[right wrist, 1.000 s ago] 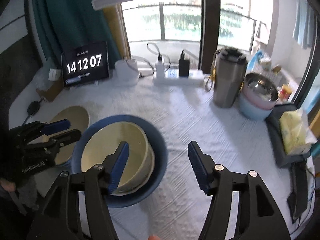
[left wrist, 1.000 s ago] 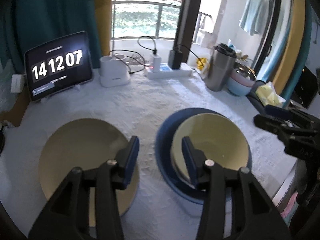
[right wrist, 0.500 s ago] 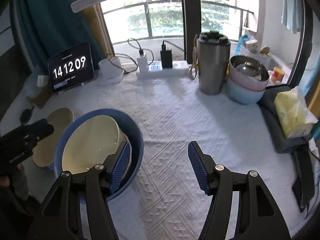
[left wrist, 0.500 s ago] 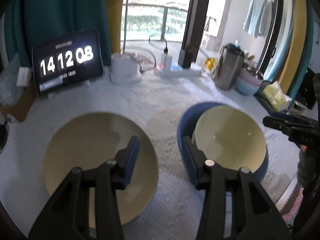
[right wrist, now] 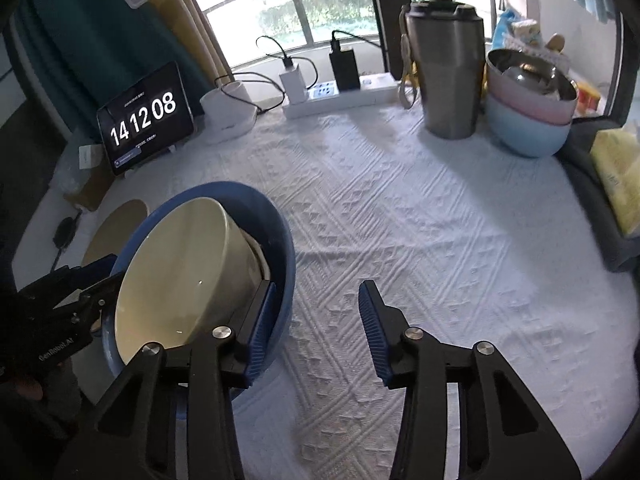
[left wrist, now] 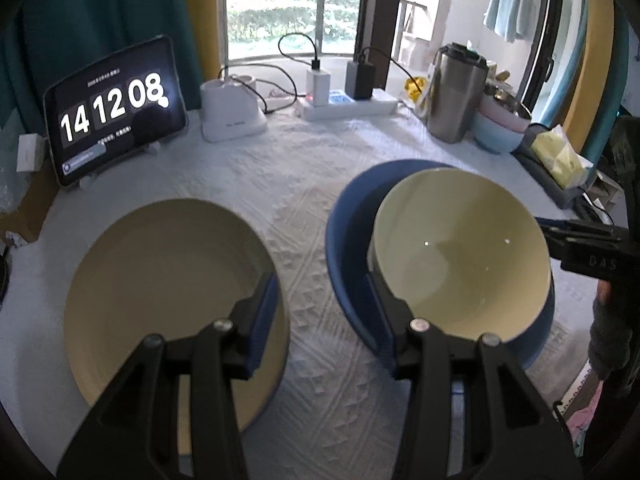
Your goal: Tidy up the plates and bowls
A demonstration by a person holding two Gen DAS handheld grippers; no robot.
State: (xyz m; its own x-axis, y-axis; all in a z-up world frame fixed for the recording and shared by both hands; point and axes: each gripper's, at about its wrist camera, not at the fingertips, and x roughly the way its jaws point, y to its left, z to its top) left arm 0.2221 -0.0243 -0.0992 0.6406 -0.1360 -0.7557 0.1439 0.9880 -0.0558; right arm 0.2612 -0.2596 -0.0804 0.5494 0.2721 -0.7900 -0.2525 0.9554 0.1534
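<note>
While the left tongs [left wrist: 320, 312] hang part-open over bare cloth with nothing between their pads, the right tongs [right wrist: 316, 332] have just been closing, their left pad against the blue bowl [right wrist: 280, 232], right pad over the cloth, not gripping. Inside that blue bowl a cream bowl [right wrist: 176, 280] sits tilted. Just beside it on the white-clothed surface [right wrist: 420, 216] lies a cream plate [left wrist: 160, 280]. Farther back stand a clock tablet [left wrist: 116, 108] and steel tumbler [right wrist: 448, 76].

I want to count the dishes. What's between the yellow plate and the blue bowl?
Nothing but bare white tablecloth lies between the yellow plate and the blue bowl; the left wrist view shows it.
</note>
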